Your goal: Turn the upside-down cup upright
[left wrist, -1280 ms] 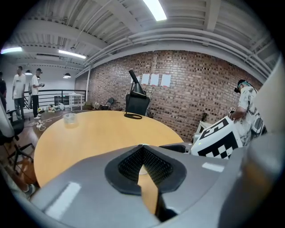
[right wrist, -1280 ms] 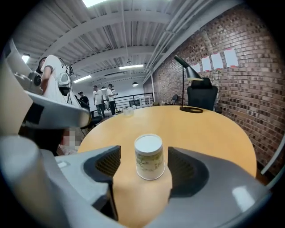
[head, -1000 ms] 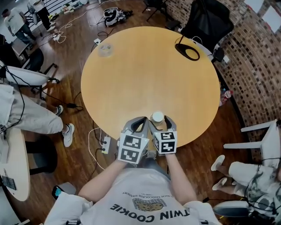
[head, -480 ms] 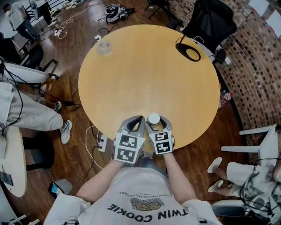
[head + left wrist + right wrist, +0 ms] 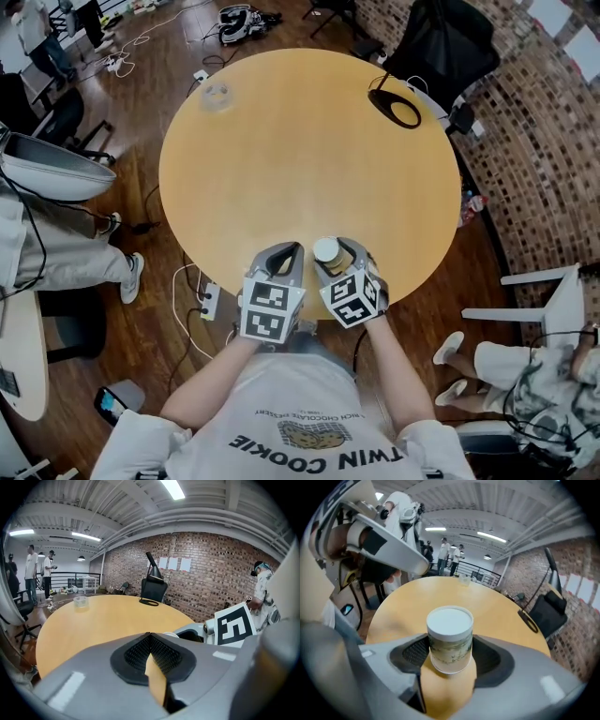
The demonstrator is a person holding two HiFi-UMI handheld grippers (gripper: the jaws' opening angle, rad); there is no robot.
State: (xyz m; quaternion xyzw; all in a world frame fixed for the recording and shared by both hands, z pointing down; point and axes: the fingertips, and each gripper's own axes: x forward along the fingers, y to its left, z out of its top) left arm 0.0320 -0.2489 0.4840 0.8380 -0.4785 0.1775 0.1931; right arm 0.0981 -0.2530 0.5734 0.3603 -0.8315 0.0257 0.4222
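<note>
Brick wall point(image 5: 525, 122) and dark plank floor point(image 5: 141, 56) ring a round wooden counter point(image 5: 309, 141). It is mostly bare: a black ring-shaped object point(image 5: 395, 105) lies at its far right edge in front of a black chair point(image 5: 441, 42), and a small clear container point(image 5: 217, 94) sits at the far left. The cup point(image 5: 326, 250) stands close to the near edge, right in front of the person, with its flat white end facing up and a faint greenish print on its side. It sits between the jaws of the right gripper point(image 5: 339, 258), which are closing on it. In the right gripper view the black pads point(image 5: 410, 652) stand just beside the cup's point(image 5: 450, 637) sides, one on each, and a firm squeeze cannot be made out. That gripper's marker cube point(image 5: 353, 298) is tilted over to one side. The left gripper point(image 5: 289, 249) rests just beside it on the cup's left, near the counter's rim, its marker cube point(image 5: 270, 312) lying flatter. Its jaws meet at the tips with nothing between them — only a thin wedge of counter shows through behind the pads point(image 5: 140, 651) in the left gripper view. Seated people's legs point(image 5: 56, 253) show at the left of the head view, well apart from the counter.
</note>
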